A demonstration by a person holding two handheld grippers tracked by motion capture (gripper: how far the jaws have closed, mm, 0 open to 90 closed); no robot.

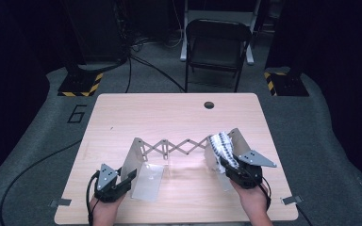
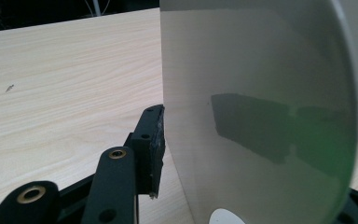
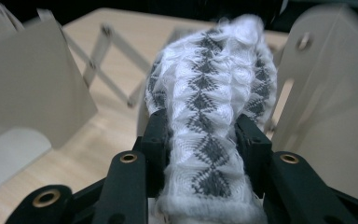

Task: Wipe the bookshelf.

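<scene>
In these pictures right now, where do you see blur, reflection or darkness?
High view: the room around the pale wooden table is dark. Left gripper view: the grey metal end plate mirrors a dark shape. Right gripper view: the white-and-grey patterned knitted cloth looks soft at its top, and the zigzag metal lattice behind is blurred.

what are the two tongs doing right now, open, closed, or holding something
Left tongs: closed on the left end plate of the expanding metal rack.
Right tongs: closed on a rolled white and grey patterned cloth, beside the rack's right end plate.
</scene>
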